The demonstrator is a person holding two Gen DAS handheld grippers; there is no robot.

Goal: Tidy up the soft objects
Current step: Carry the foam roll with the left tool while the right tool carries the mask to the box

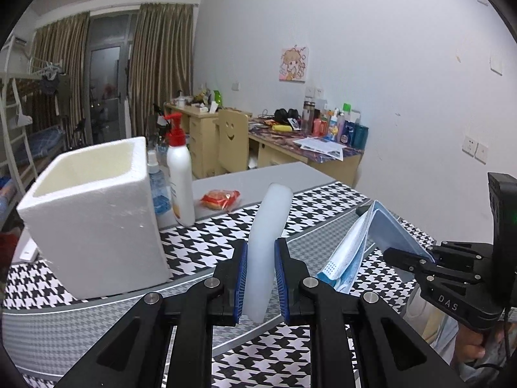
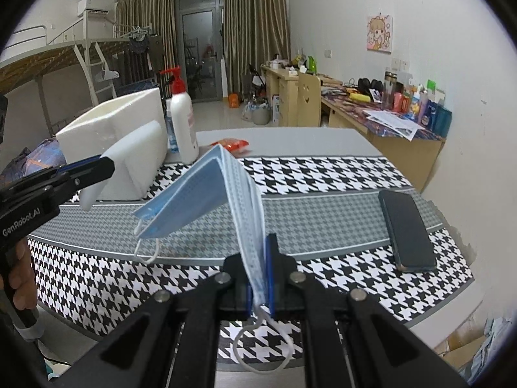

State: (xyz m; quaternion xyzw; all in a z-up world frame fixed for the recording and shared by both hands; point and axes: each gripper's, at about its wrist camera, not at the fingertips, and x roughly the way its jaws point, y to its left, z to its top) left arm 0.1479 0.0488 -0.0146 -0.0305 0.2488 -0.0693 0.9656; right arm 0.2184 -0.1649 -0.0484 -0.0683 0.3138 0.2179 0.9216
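The left gripper (image 1: 261, 283) has its jaws pressed narrow on a white foam strip (image 1: 269, 226), its long axis rising and curving away, clear of the table (image 1: 97, 333). The right gripper (image 2: 260, 294) is clamped on a folded blue mask (image 2: 206, 194), fold upward. Both look lifted for the foam box (image 1: 90, 213).

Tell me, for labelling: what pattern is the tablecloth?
Black-and-white houndstooth with grey bands, the tablecloth shows best in the right wrist view.
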